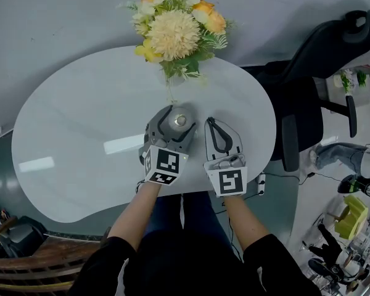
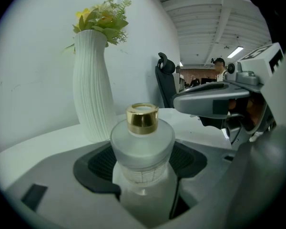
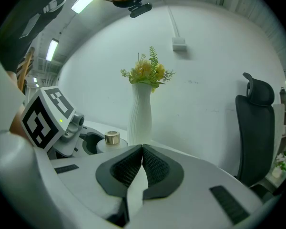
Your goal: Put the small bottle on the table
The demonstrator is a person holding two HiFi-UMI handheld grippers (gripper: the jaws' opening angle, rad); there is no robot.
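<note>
White oval table, glossy, spread across most of the head view. Black office chair just off its right edge. White ribbed vase with cream, yellow and orange flowers at the far edge, about midway along it. Close to the near edge, side by side and clearly apart from the vase: left gripper and right gripper. Left jaws spread wide and clamped on the small bottle, dark pads pressed to its frosted body on both sides, bottle upright. Right jaws pressed together, nothing between them. Small bottle over the near middle of the table, just left of the right gripper; base hidden, so contact with the tabletop impossible to tell. Gold cap on the bottle's neck.
</note>
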